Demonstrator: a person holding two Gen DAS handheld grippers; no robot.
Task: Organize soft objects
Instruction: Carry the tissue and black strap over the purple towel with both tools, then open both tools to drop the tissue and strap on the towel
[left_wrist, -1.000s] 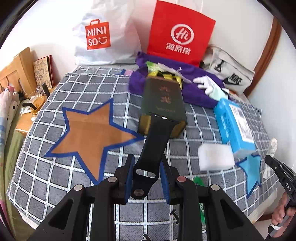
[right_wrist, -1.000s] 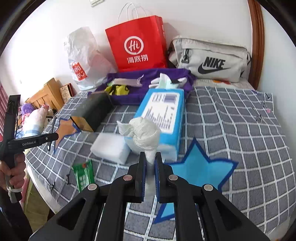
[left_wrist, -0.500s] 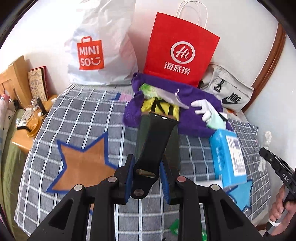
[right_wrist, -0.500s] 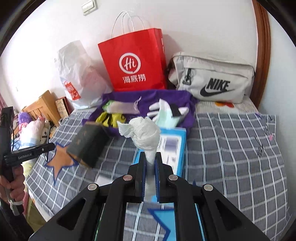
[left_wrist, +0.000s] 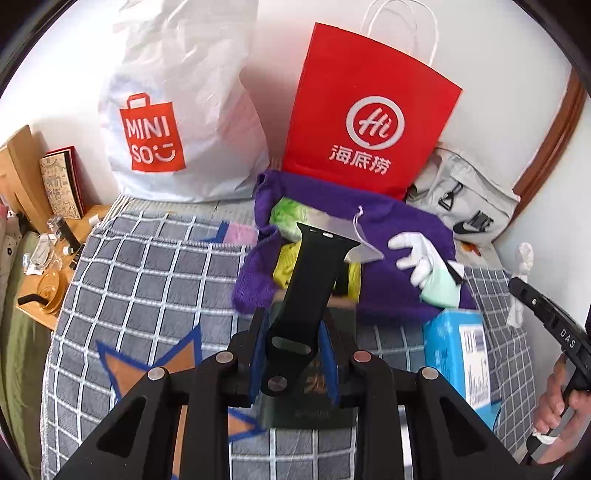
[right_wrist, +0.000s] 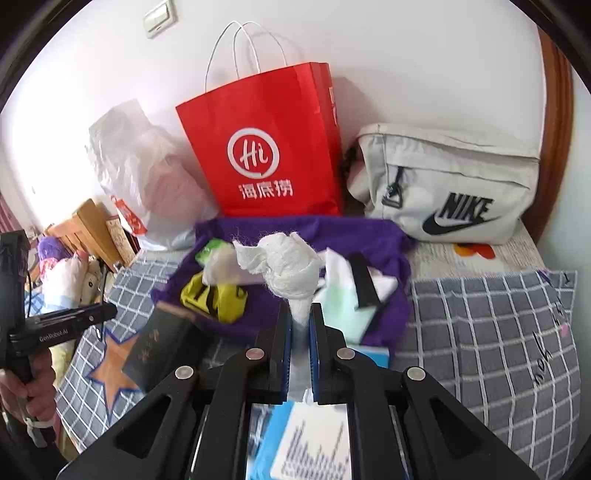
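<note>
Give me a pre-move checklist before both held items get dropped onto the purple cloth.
1. Left gripper shut on the black watch strap: ok.
2. Right gripper shut on the white tissue wad: ok.
3. Purple cloth in front of both grippers: ok.
4. Bare spot on the cloth for two more items: cannot tell; a yellow item and white glove already lie there.
5. Dark box out of the path: not ok, it sits just below the left gripper.

Purple cloth (left_wrist: 399, 295) on bedspread (left_wrist: 147, 280), before red paper bag (left_wrist: 365, 118); Miniso bag (left_wrist: 177, 110) left; Nike bag (right_wrist: 450, 184) right; glove (left_wrist: 417, 254) on cloth.
</note>
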